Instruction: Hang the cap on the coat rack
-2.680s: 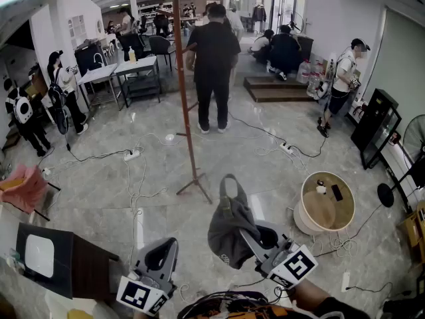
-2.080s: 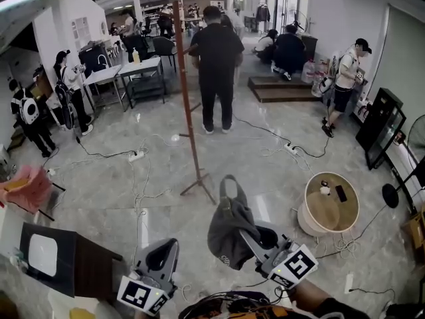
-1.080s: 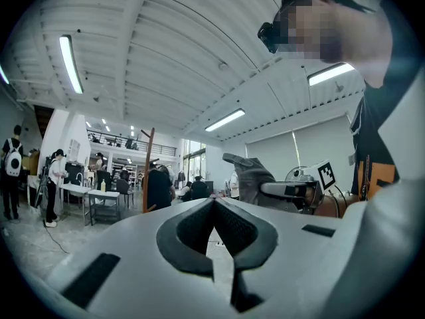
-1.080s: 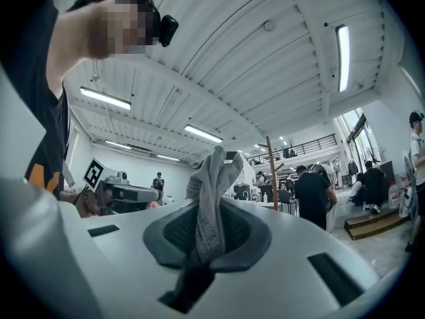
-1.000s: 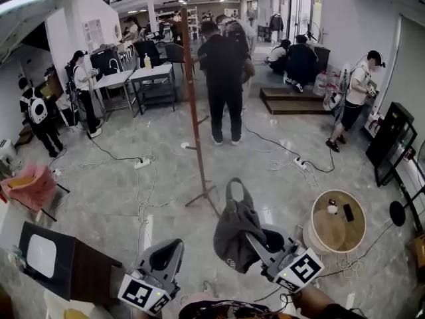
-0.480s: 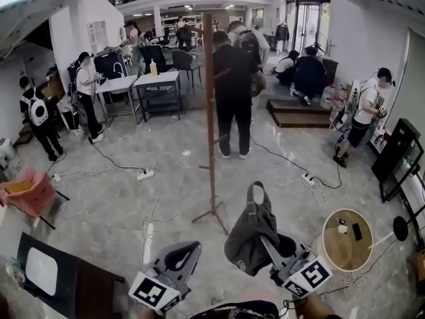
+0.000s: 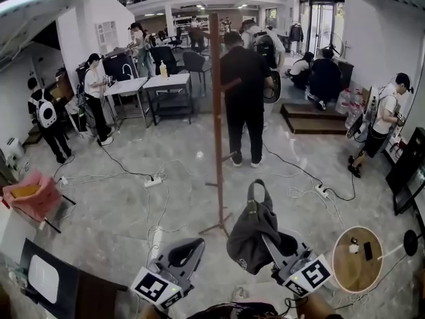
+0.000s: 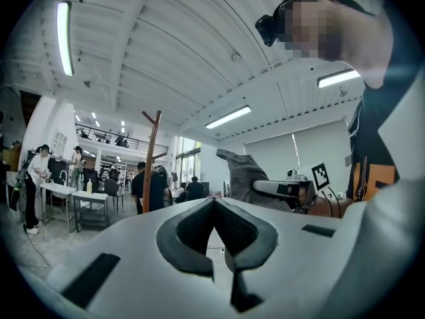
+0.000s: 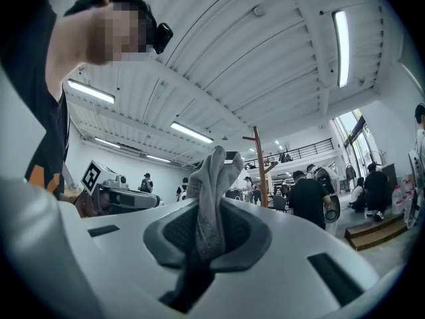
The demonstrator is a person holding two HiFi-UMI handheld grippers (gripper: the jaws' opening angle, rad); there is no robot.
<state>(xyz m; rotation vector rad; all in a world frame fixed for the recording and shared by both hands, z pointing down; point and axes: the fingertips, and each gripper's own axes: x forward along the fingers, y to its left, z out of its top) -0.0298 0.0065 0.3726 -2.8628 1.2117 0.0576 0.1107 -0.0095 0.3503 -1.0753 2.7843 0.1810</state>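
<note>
A dark grey cap [image 7: 251,234] hangs upward from my right gripper [image 7: 269,239], whose jaws are shut on its fabric. The right gripper view shows that cloth [image 9: 211,191] pinched between the pads of the right gripper [image 9: 209,208]. The coat rack [image 7: 216,131] is a tall brown wooden pole on splayed feet, standing just beyond the cap. Its forked top shows in the left gripper view [image 8: 152,165] and as the rack [image 9: 261,168] behind the cap. My left gripper [image 7: 194,246] is low at the left, shut and empty, its tips together [image 8: 214,201].
A person in black [image 7: 244,98] stands right behind the rack. Cables and a power strip [image 7: 153,181] trail over the floor at its left. A round wooden table [image 7: 357,268] is at the lower right, a dark desk [image 7: 73,284] lower left, a pink chair [image 7: 30,195] left.
I have come closer to the coat rack, whose pole now stands nearer and more central. The cap stays pinched in the right gripper; the left gripper remains shut.
</note>
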